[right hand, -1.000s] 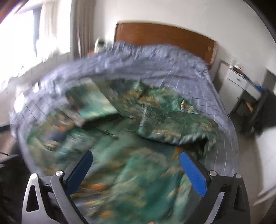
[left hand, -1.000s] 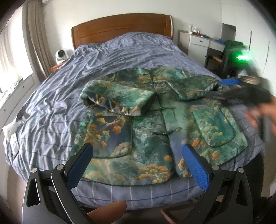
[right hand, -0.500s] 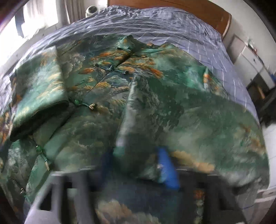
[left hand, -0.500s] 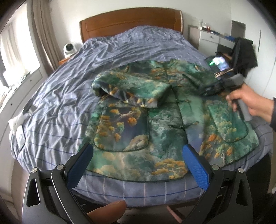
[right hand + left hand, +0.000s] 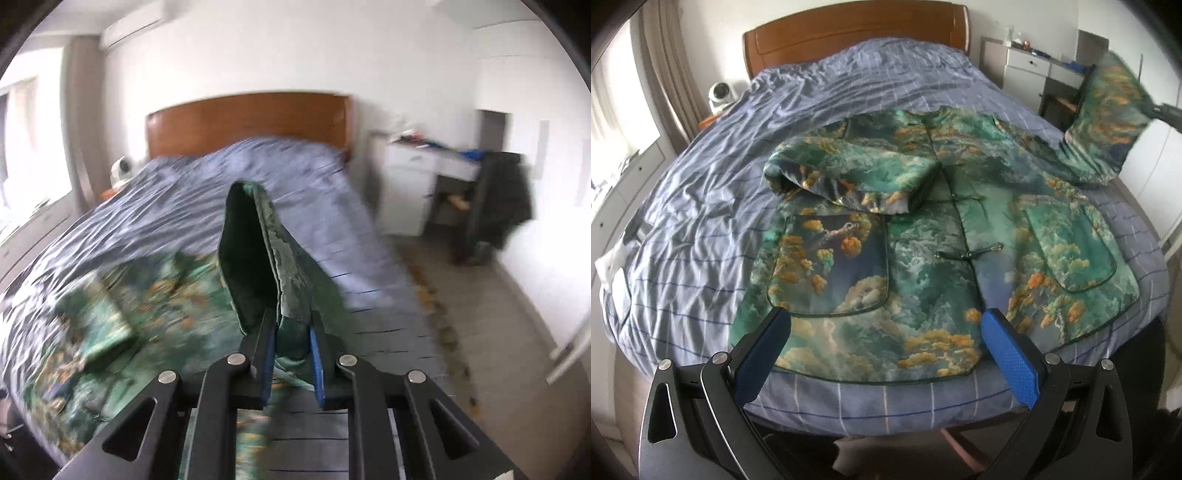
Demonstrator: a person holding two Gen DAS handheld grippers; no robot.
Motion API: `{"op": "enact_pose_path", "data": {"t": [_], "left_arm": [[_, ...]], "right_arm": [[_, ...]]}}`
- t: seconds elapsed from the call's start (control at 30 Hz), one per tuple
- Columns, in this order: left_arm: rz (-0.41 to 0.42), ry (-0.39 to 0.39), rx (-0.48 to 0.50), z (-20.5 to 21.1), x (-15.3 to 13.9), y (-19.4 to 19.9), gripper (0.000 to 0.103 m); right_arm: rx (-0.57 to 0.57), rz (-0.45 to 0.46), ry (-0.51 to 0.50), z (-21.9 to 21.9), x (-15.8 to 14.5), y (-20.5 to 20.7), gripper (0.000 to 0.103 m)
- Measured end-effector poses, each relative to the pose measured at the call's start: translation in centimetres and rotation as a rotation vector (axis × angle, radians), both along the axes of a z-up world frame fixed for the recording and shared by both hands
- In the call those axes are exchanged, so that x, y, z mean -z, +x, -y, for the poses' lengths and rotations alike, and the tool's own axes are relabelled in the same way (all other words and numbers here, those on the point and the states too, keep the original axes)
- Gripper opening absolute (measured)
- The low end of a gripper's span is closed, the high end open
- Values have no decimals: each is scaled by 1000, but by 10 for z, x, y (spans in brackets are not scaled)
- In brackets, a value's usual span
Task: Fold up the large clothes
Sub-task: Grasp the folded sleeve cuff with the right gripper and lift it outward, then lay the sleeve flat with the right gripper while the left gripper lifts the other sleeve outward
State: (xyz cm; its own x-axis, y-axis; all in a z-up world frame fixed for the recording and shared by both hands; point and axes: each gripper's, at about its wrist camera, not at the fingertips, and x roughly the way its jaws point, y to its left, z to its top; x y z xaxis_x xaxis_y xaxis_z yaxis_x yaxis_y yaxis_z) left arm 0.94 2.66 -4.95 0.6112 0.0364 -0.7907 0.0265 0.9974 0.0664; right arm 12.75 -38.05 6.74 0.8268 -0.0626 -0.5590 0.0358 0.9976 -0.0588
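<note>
Jacket (image 5: 923, 258), green-orange cloud print

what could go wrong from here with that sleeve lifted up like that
1. The right hand-held gripper pinches only the cuff end of the raised sleeve. The fabric looks glossy, so it may slip out mid-fold.
2. The left hand-held gripper is open and off the jacket, so nothing pins the body. Pulling the sleeve could drag it and undo the folded sleeve.
3. The hem lies near the edge of the bed, so a tug might slide it off.
</note>
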Motion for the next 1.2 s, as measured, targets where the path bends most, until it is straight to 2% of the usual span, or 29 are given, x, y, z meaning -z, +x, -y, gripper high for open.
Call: {"op": "enact_pose_path", "data": {"t": [0.07, 0.17, 0.27, 0.37, 0.43, 0.5, 0.57, 0.67, 0.73, 0.83, 0.93, 1.0, 1.1, 1.13, 1.17, 1.2], "left_arm": [[4, 19, 1, 0, -1, 1, 103], [1, 22, 5, -4, -4, 6, 103], [13, 27, -8, -12, -9, 12, 103], [4, 63, -7, -17, -9, 22, 103], [-3, 95, 8, -20, -8, 29, 103], [-17, 114, 30, -22, -7, 37, 103], [-36, 105, 63, -25, -5, 46, 103], [-39, 116, 117, -26, -6, 67, 103], [-68, 112, 200, -19, -6, 91, 103], [-126, 111, 376, 6, 1, 128, 103], [-145, 196, 476, 31, 24, 160, 103], [-198, 236, 503, 39, 50, 188, 102], [-276, 221, 491, 32, 80, 216, 101], [-293, 207, 481, 27, 88, 221, 97], [-310, 189, 479, 22, 94, 225, 84], [-325, 163, 478, 16, 99, 227, 80]], "right_arm": [[65, 7, 3, 28, -4, -7, 17], [180, -35, 31, 74, 11, -16, 17], [302, -101, 28, 120, 49, -19, 17], [441, -162, 84, 160, 89, -32, 17], [521, -202, 76, 180, 112, -44, 29], [571, -235, 85, 190, 129, -58, 37], [551, -226, 122, 182, 137, -75, 42], [497, -192, 88, 146, 137, -95, 49], [446, -174, 77, 119, 135, -105, 54], [356, -160, 69, 78, 130, -111, 55], [270, -138, 79, 39, 122, -109, 55], [228, -127, 91, 19, 118, -109, 55], [161, -105, 109, -14, 113, -113, 55], [139, -97, 113, -23, 111, -116, 55], [127, -92, 116, -30, 110, -119, 55], [113, -88, 120, -37, 109, -122, 55]]}}
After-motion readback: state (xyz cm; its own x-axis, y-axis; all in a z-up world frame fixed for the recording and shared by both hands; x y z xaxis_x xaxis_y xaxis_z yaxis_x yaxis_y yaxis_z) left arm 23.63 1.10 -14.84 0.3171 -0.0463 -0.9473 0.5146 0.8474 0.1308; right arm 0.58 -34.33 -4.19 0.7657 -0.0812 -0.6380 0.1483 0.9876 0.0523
